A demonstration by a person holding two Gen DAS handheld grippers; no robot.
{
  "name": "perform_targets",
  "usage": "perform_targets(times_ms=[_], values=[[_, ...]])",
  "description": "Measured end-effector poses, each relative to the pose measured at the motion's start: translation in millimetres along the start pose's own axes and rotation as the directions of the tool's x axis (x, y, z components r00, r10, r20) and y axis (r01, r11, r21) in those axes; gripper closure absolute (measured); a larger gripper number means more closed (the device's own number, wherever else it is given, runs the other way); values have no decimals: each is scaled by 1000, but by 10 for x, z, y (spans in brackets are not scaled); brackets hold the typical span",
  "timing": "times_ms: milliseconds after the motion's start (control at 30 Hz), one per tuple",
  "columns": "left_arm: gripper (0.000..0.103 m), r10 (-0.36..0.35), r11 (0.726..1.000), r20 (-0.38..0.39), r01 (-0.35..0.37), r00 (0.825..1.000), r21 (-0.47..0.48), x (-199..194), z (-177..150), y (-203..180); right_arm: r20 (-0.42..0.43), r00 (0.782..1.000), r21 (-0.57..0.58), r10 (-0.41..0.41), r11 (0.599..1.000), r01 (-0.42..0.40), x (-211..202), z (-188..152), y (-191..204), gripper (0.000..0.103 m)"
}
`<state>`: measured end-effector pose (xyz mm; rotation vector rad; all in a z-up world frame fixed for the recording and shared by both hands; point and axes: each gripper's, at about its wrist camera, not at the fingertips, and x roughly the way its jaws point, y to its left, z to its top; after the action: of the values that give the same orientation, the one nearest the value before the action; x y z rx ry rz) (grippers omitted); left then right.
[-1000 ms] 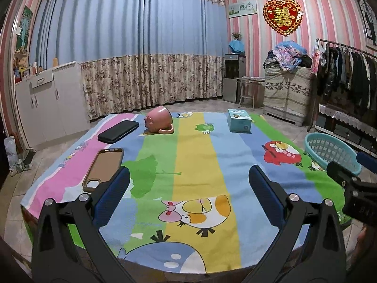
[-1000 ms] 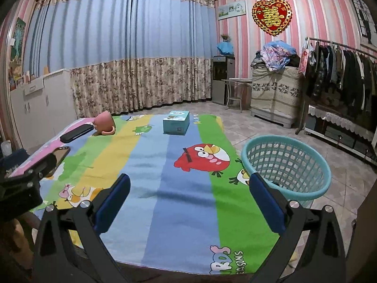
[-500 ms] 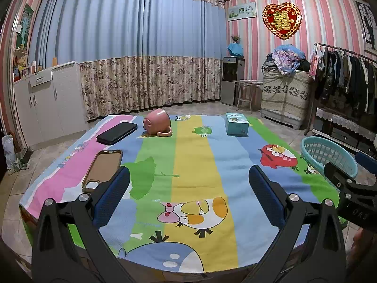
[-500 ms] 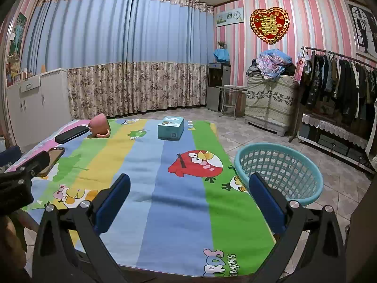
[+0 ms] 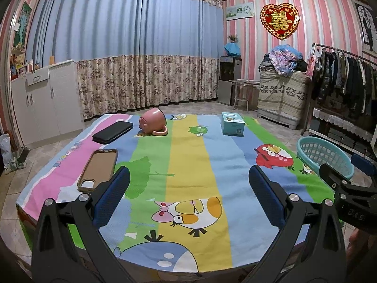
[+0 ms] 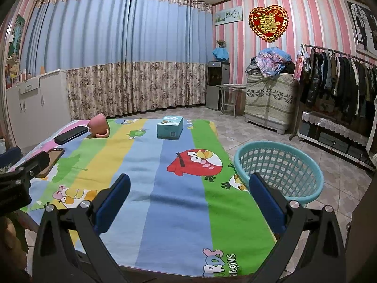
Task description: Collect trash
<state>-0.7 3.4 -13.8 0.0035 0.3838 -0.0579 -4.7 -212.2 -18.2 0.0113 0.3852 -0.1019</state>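
Note:
A table under a striped cartoon cloth (image 5: 188, 155) (image 6: 150, 169) carries a tipped pink mug (image 5: 153, 122) (image 6: 99, 126), a teal box (image 5: 232, 123) (image 6: 170, 127), a black case (image 5: 112, 132) (image 6: 70, 135) and a brown phone case (image 5: 97, 167) (image 6: 53, 158). A teal mesh basket (image 6: 279, 168) (image 5: 322, 155) stands on the floor off the table's right edge. My left gripper (image 5: 188, 197) hovers open over the near edge, holding nothing. My right gripper (image 6: 188, 197) is open too, near the front right corner beside the basket.
White cabinets (image 5: 40, 101) line the left wall. A clothes rack (image 6: 341, 82), a covered chest with piled laundry (image 6: 271, 96) and a water dispenser (image 6: 216, 85) stand along the right wall. Tiled floor (image 6: 259, 129) lies between table and chest.
Both grippers have pulled back and risen slightly, so the table looks a little farther off. Their jaws stay open and nothing on the table has moved.

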Motion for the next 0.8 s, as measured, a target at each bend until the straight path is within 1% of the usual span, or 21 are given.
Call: perform_targets(times_ms=[367,800], values=[[5,-1,1000,3,1,1000,26,-25,-14,-61,9,1000,17,-10,1000,10,-2,9,-24,4],[5,-4,1000,1,4,1000,19,-28,-16,-52,12,1000,19,-15,1000,15,-11,11,-31,4]])
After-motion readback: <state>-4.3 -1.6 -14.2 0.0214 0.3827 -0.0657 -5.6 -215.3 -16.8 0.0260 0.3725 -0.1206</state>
